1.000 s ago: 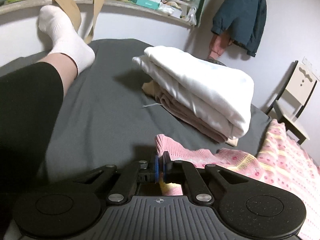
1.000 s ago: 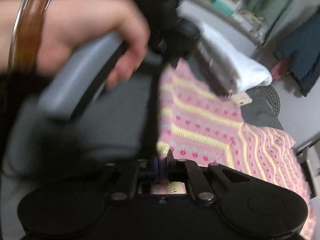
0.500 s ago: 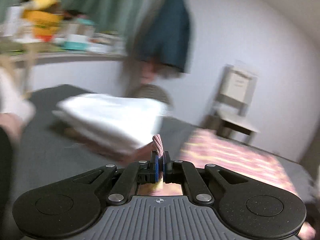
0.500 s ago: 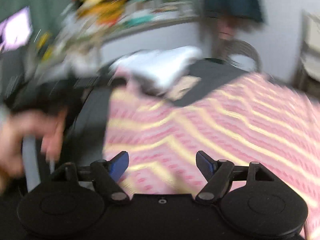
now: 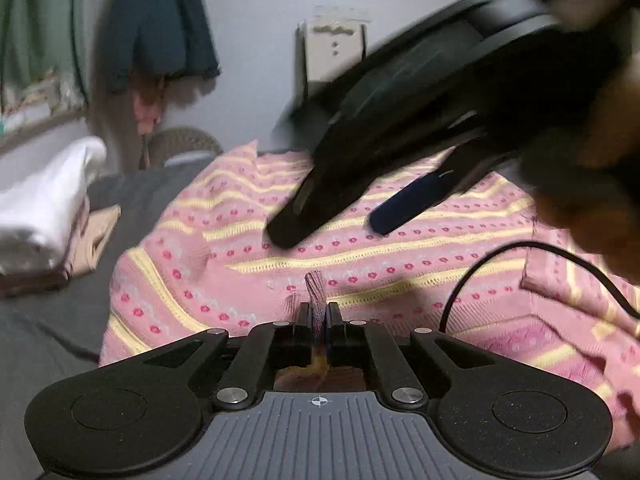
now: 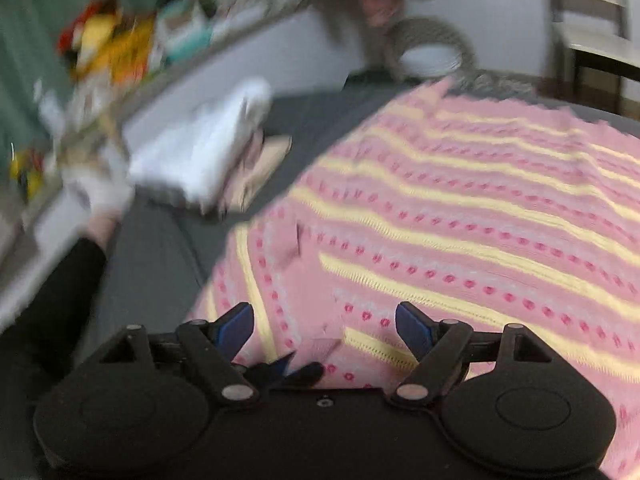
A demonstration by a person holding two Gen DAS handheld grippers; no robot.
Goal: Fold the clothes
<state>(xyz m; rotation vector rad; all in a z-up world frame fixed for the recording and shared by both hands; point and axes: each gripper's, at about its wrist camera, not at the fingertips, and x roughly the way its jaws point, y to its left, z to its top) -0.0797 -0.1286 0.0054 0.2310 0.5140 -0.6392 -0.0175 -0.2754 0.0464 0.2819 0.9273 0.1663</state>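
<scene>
On bed point(image 5: 60, 332): one sweater point(image 5: 400, 256); two grippers.

Dim indoor light, heavy motion blur, fisheye-bent edges.

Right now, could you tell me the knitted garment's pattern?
Pink garment with yellow stripes and rows of red dots; right wrist view.

Right gripper point(image 5: 352, 208) smeared by motion in left view, upper body cut at 1 o'clock edge; hand point(image 5: 592, 184) on it only dark blur. Sweater point(image 5: 360, 256) runs off 3 o'clock edge, part hidden under gripper. Cable point(image 5: 540, 252) exits at 3 o'clock. Right view: shelf point(image 6: 120, 52) clutter at 10 o'clock too blurred to identify. Folded pile point(image 6: 200, 152) smeared, layers unclear. Chair point(image 6: 592, 20) cut at 1 o'clock.
</scene>
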